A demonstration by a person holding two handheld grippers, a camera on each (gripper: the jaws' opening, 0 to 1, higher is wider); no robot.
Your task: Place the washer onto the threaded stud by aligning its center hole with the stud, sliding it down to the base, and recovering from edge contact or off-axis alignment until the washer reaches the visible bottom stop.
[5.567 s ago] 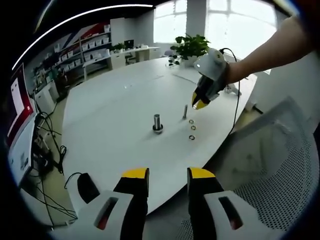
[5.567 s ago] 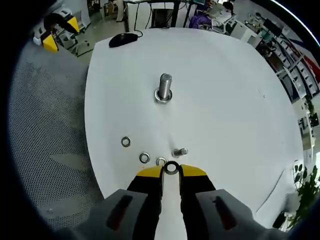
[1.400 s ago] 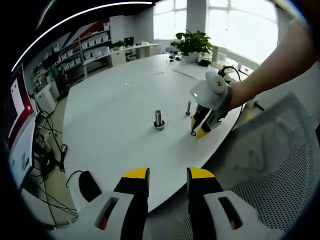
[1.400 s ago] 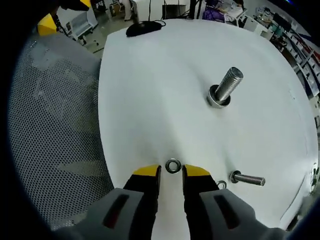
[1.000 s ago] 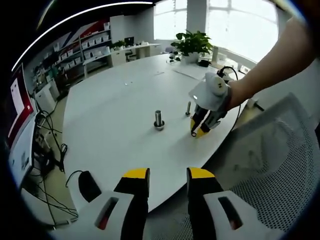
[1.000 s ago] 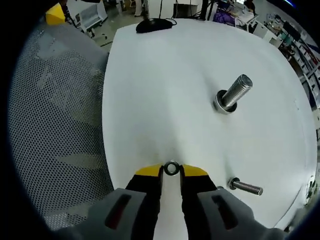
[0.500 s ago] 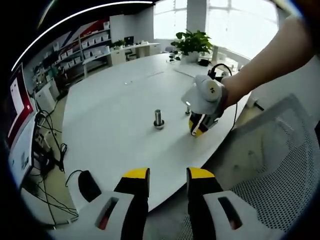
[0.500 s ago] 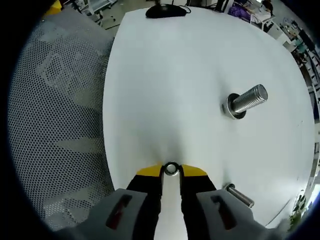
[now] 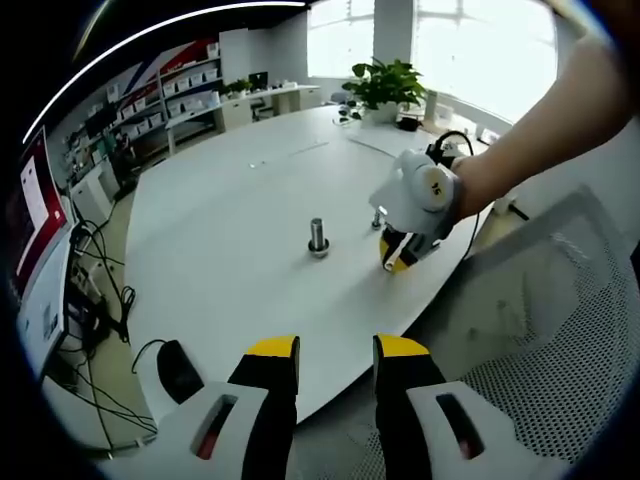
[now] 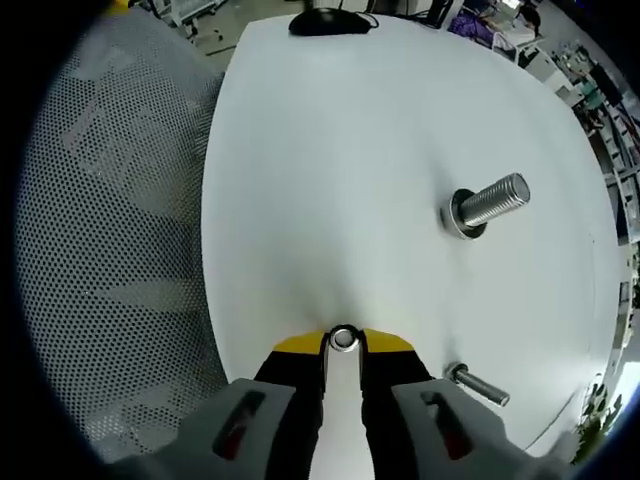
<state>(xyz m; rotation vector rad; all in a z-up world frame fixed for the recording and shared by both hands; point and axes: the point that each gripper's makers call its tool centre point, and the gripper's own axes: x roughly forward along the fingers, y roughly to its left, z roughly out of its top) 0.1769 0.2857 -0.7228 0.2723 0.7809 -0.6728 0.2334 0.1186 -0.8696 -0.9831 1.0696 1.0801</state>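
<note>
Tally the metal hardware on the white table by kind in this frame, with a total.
Washers: 1, the washer held between the right gripper jaws
Large threaded studs: 1, the threaded stud
Small bolts: 1, the small bolt
Total: 3

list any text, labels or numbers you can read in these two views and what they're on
No text can be read in either view.
Red display at the room's edge, left gripper view: any markings too blurred.
Wall shelves: box labels too small.
Washer, large threaded stud, white table: no markings visible.
</note>
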